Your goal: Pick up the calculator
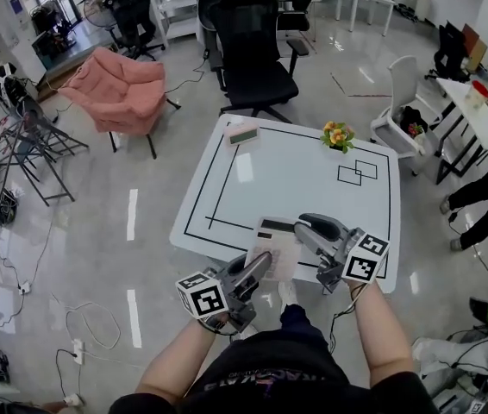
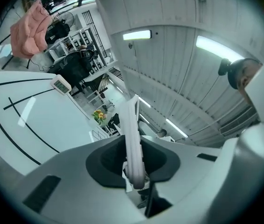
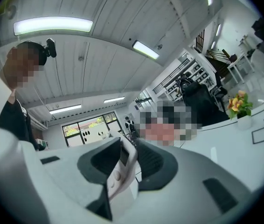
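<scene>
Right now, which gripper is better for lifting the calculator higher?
Left, I think. The left gripper pinches the calculator squarely by its edge. In the right gripper it leans slanted between the jaws and looks loose.

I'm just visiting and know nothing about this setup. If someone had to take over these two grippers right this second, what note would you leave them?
Left gripper: shut on the calculator, which stands edge-on between its jaws.
Right gripper: the calculator is between its jaws, but I cannot tell whether the pads press on it.
Where: the calculator is held over the near edge of the white table. A second small device and a flower pot are at the far side.
Done: the calculator looks lifted.
Left: probably only to hold it firmly.
</scene>
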### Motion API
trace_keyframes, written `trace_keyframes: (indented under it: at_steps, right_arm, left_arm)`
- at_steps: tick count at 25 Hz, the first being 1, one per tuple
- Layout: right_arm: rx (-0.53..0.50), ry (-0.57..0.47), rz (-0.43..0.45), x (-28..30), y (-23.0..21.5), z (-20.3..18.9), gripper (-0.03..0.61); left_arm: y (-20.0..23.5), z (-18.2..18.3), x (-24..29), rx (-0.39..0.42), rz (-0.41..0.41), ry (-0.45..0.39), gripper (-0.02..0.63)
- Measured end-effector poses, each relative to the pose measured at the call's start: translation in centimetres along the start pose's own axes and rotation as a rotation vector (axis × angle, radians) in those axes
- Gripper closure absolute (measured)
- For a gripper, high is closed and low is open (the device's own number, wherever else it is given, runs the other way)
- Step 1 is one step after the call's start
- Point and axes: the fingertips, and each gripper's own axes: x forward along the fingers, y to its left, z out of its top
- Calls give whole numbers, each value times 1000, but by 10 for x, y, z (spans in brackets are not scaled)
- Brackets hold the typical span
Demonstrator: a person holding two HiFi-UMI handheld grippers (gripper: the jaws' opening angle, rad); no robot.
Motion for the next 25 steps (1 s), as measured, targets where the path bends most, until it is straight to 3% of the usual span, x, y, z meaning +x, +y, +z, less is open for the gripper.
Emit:
trace_keyframes:
  at_steps: [3, 6, 9, 11, 19, 25]
  right_arm:
    - [47, -94, -76, -24, 7, -1, 486]
    - [60, -197, -237, -60, 1, 2, 486]
    - [-82, -145, -447, -90, 0, -11, 499]
    - [-180, -90, -549, -104, 7, -20, 577]
    - [-352, -34, -585, -123, 53, -25, 577]
    - [-367, -20, -535, -144, 79, -24, 577]
  left_arm:
    - [-10, -7, -12, 30, 10, 5, 545]
    - [-15, -11, -26, 38, 28, -1, 546]
    - [-18, -13, -40, 80, 67, -9, 546]
    - [-22, -12, -47, 136, 105, -15, 546]
    - [-52, -13, -56, 382, 246, -62, 546]
    - [-79, -30, -54, 442, 330, -120, 546]
